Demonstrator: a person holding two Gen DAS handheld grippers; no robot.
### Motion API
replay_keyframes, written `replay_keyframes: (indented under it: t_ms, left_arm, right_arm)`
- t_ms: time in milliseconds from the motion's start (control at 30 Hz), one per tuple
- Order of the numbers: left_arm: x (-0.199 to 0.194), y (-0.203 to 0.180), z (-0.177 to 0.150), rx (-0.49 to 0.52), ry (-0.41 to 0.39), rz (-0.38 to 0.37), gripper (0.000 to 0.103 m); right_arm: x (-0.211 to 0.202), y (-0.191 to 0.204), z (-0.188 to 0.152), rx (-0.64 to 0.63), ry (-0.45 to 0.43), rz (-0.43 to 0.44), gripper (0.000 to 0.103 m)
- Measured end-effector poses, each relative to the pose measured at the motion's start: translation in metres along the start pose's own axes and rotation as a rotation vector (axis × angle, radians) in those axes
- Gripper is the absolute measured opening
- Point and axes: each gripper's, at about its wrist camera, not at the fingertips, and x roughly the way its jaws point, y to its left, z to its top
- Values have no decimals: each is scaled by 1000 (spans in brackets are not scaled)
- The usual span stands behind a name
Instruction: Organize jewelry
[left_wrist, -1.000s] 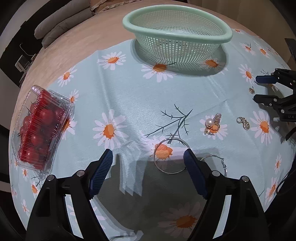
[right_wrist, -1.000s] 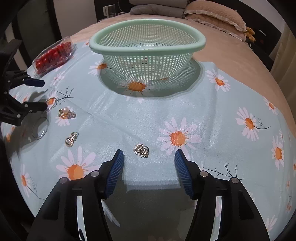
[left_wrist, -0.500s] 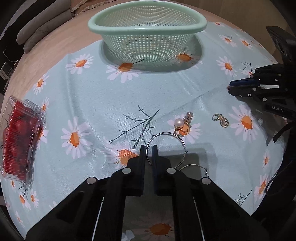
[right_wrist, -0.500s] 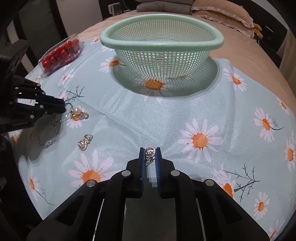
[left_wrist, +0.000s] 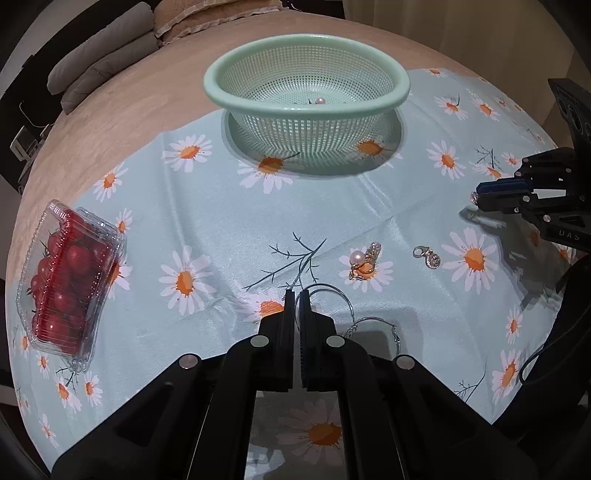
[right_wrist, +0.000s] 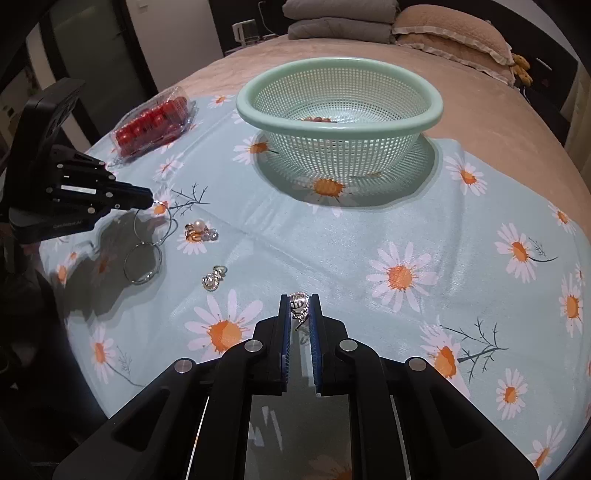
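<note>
The right gripper has its fingers pinched on a small silver charm, which sits right at the tips, lifted clear of the daisy-print cloth. Over on the other side the left gripper has its fingers pressed together on the rim of a large silver hoop; from the right-hand view that hoop hangs down from the tips toward a second hoop lying flat on the cloth just below, and I cannot tell whether the two are linked. Just beyond the left fingertips, a little to their right, lies a pearl-and-gold piece, and further right of it a small clasp charm, both loose on the cloth. Well off to the left of those fingers sits a clear box of cherry tomatoes, nothing to do with the job. Farthest out, straight ahead of both pairs of fingers, stands the green basket, with a pearl piece already in its bottom and some reddish beads too. So this looks like the carry step: both pieces are gripped and the basket is the place for them. Next, I'd say, each hand has to travel forward over the rim before letting go, and the dangling hoop needs height so it doesn't catch the basket's edge.
</note>
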Motion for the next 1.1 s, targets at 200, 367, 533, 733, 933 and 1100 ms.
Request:
replay_keyframes:
  t_ms: [200,367,533,733,933,1100]
  left_arm:
    - [-24,-1,6,-1,-56,12,3]
    - [-33,-1,9,-9,-79,21,3]
    - [-15,-6,12,-9,-30,-4,10]
    - [11,-6,9,-7,34,19,59]
    - [24,-7,9,-6,67,33,77]
    - [38,-16,8,21,94,30,80]
  right_arm:
    - [-28,-1,1,10,-62,-13,9]
    - [-49,-4,2,22,-115,-16,9]
    - [-55,-5,5,25,-133,-12,9]
    - [-27,-11,6,44,-47,-18,11]
    - [-8,-27,0,74,15,-114,56]
    - [10,-23,2,18,20,-171,58]
